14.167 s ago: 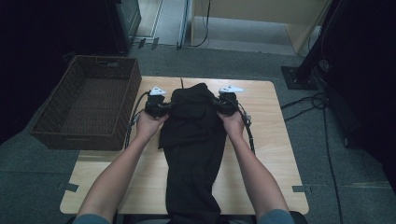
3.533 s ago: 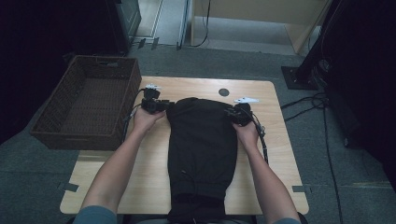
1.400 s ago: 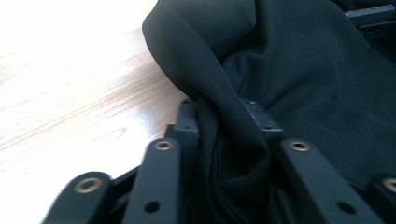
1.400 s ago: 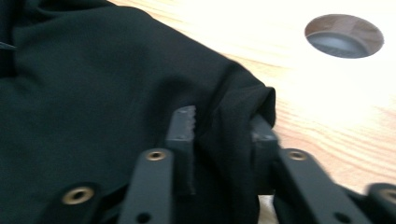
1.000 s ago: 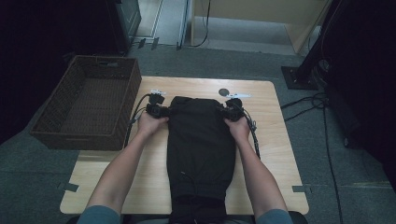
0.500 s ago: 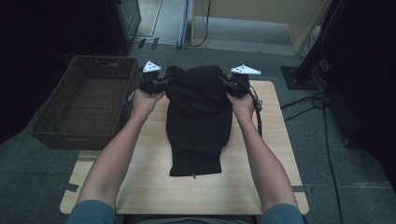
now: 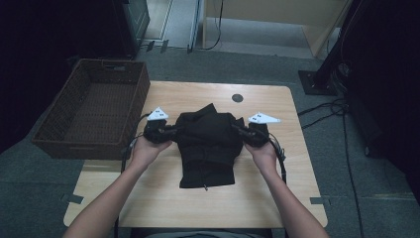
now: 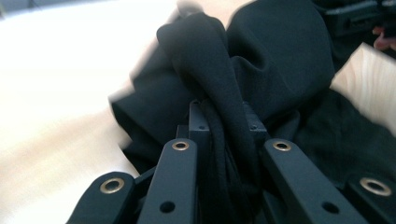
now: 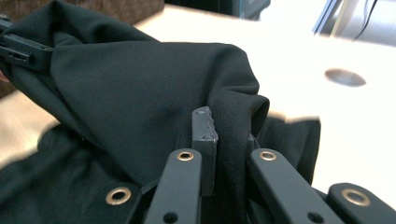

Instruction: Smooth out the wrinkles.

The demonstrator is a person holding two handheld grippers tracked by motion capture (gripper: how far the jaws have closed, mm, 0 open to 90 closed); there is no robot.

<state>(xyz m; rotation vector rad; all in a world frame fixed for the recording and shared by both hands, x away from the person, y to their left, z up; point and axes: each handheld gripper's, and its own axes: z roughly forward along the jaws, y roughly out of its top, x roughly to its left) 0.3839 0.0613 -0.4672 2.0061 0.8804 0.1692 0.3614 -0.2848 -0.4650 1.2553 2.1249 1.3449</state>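
A black garment lies bunched and doubled over in the middle of the wooden table. My left gripper is shut on its left edge, and my right gripper is shut on its right edge. Between them the upper layer hangs taut above the lower layer. In the left gripper view, a thick fold of the garment is pinched between the jaws of the left gripper. In the right gripper view, the jaws of the right gripper clamp another fold of the garment, and the left gripper shows at the far side.
A dark wicker basket stands off the table's left edge, close to my left hand. A round hole sits near the table's far edge. Cables run over the floor to the right. Bare tabletop lies in front of the garment.
Both grippers, still holding the garment, have come back from the far edge toward the person and lower. The garment's upper part now lies folded over its lower part, so it looks shorter.
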